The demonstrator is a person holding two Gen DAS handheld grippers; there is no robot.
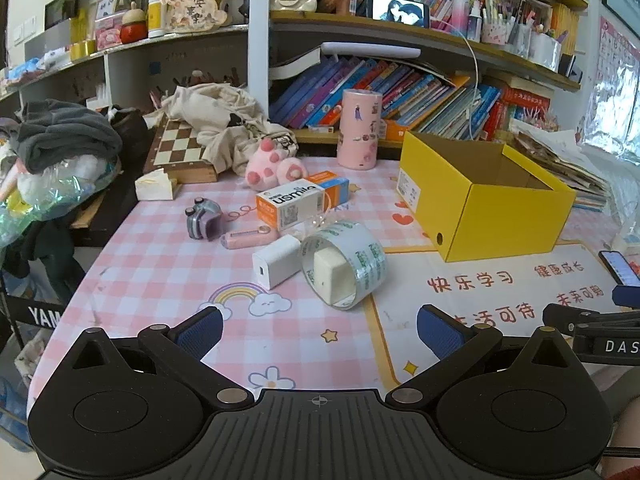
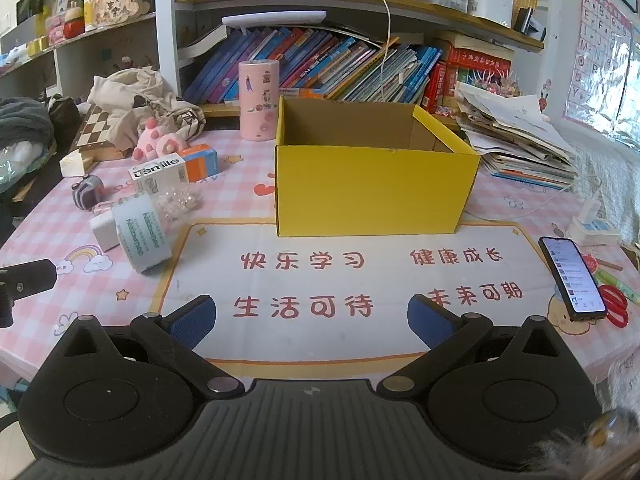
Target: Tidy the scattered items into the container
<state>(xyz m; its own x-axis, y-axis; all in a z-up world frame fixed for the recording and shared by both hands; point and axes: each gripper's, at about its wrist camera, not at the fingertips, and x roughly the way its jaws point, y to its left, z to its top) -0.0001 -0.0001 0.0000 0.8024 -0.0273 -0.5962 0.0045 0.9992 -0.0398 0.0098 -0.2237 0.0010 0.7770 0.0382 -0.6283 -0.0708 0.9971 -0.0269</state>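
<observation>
An open yellow cardboard box stands on the pink checked tablecloth. To its left lie a clear tape roll, a white charger, a pink stick-shaped gadget, a small grey-purple toy, a white-orange "usmile" carton, an orange-blue carton and a clear bag of beads. My left gripper is open and empty, short of the tape roll. My right gripper is open and empty over the white mat, facing the box.
A pink cylinder, a pink plush, a chessboard under cloth, and bookshelves stand behind. A phone, red scissors and a paper stack lie at the right. The right gripper's body shows in the left wrist view.
</observation>
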